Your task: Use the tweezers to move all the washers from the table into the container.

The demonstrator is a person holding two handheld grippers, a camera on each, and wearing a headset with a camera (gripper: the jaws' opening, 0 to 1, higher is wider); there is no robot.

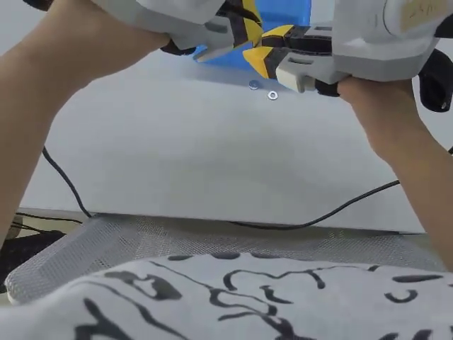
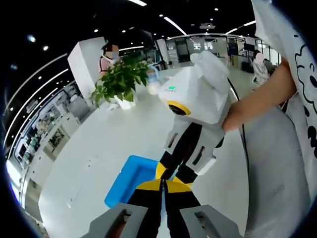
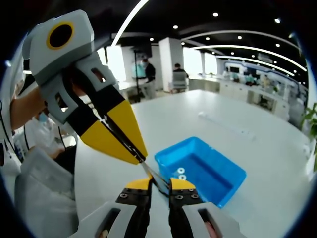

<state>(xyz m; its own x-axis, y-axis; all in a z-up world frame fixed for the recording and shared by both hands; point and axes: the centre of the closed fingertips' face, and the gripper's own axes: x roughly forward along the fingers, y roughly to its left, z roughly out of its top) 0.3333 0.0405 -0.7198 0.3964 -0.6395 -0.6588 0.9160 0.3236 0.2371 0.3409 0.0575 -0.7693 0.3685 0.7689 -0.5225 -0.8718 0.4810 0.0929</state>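
- We see a white tabletop [image 1: 212, 156].
- Two washers [image 1: 272, 95] lie on it, close together, near the far side.
- A blue container [image 3: 218, 173] stands on it.
- A black cable [image 1: 67, 180] lies by the near edge.

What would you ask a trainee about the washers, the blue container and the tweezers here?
1. How many washers lie in the blue container, going by the right gripper view?
2. True or false: every washer is already off the table.
3. What runs between the fingers of the left gripper and the right gripper? A) a cable B) the tweezers C) a washer

Key:
1. Two.
2. False: the head view shows two more lying on the table in front of the container.
3. B, the tweezers.
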